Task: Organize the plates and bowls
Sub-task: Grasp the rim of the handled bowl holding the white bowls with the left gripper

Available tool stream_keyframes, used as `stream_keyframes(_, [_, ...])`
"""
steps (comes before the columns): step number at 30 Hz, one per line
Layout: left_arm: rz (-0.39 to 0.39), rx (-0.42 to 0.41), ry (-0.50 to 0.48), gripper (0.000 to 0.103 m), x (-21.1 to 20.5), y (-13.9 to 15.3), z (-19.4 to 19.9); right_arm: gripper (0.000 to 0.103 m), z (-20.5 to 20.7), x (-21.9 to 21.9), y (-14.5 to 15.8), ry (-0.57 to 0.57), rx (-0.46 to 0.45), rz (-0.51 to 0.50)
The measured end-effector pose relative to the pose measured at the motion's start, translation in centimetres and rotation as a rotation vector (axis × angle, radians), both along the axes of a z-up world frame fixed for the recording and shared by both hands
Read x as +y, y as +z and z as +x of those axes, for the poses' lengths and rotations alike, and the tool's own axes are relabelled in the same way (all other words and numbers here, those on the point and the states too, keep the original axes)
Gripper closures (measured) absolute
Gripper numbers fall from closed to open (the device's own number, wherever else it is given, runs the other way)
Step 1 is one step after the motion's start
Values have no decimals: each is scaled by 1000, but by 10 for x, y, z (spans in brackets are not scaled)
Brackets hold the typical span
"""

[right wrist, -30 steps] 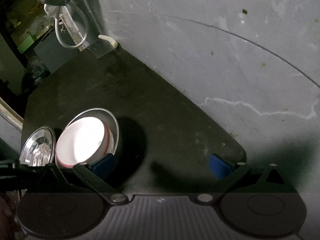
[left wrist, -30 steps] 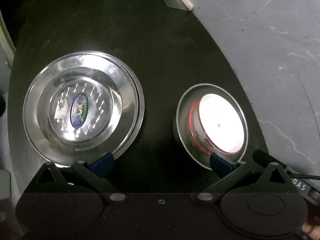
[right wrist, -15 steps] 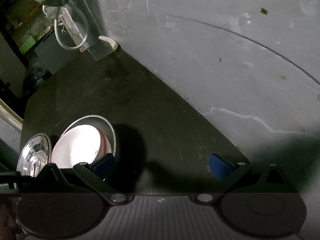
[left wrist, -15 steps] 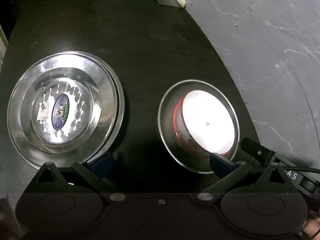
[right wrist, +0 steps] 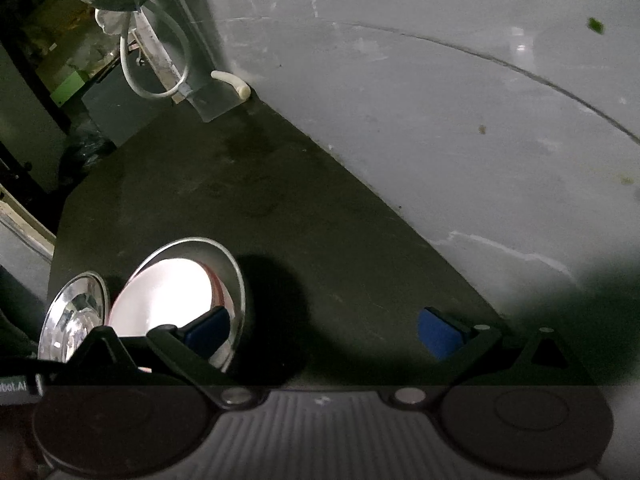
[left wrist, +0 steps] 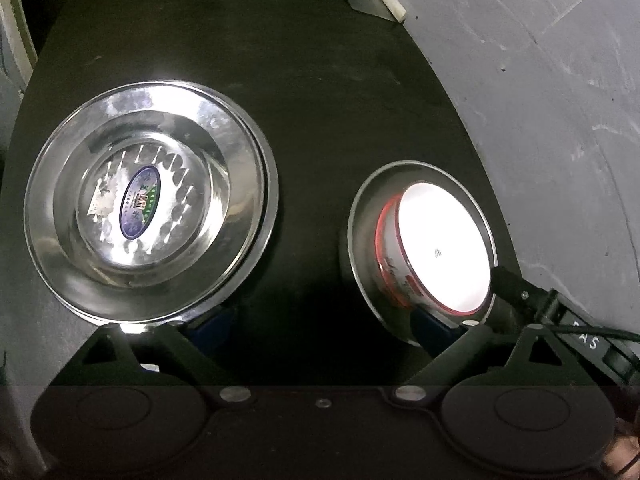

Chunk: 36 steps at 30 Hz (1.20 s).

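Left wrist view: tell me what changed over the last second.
Only the camera drifted; the steel plates and the white bowl nested in the steel bowl shifted slightly in frame. Nothing was grasped or released. Left gripper and right gripper stay open.

Two stacks, well apart on the dark mat point(left wrist: 320, 120). Left: shiny steel plate point(left wrist: 248, 216) with a smaller steel bowl point(left wrist: 156, 204) nested upright, oval sticker inside. Right: steel bowl point(left wrist: 362, 240) holding a white, red-rimmed bowl point(left wrist: 444, 246), possibly tilted.
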<state>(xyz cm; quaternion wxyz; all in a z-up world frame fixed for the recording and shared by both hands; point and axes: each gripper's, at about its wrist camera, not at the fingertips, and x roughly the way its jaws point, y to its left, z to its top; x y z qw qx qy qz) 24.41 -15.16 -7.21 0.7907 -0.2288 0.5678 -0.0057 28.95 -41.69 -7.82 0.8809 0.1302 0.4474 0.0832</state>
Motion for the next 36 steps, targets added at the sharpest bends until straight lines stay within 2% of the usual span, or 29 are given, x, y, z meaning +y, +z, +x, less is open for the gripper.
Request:
stream_keyframes(9, [-27, 10, 8, 9, 9, -5, -4, 6, 20, 7, -3, -14, -17, 21])
stream_keyframes(15, [-35, 8, 9, 12, 9, -7, -3, 16, 29, 5, -7, -5, 0, 86])
stream_keyframes(17, [-41, 6, 14, 14, 10, -8, -4, 24, 27, 5, -7, 7, -8, 98])
stream_keyframes(21, [-62, -7, 16, 26, 10, -9, -1, 40, 25, 10, -3, 53, -30, 80])
stream_keyframes(23, [-76, -24, 16, 36, 10, -7, -1, 59, 24, 16, -2, 84, -14, 51])
stream_keyframes(25, [-87, -48, 10, 51, 10, -5, 0, 65, 22, 21, -5, 104, 18, 38])
stream_keyframes(28, [-84, -78, 1, 61, 7, -1, 4, 70, 17, 24, -2, 125, 13, 15])
stream_keyframes(32, [-81, -98, -13, 67, 0, 1, 12, 79, 13, 25, 1, 137, 12, 8])
stream_keyframes(36, [-68, -114, -31, 67, -7, 1, 20, 79, 9, 22, 1, 124, 22, -4])
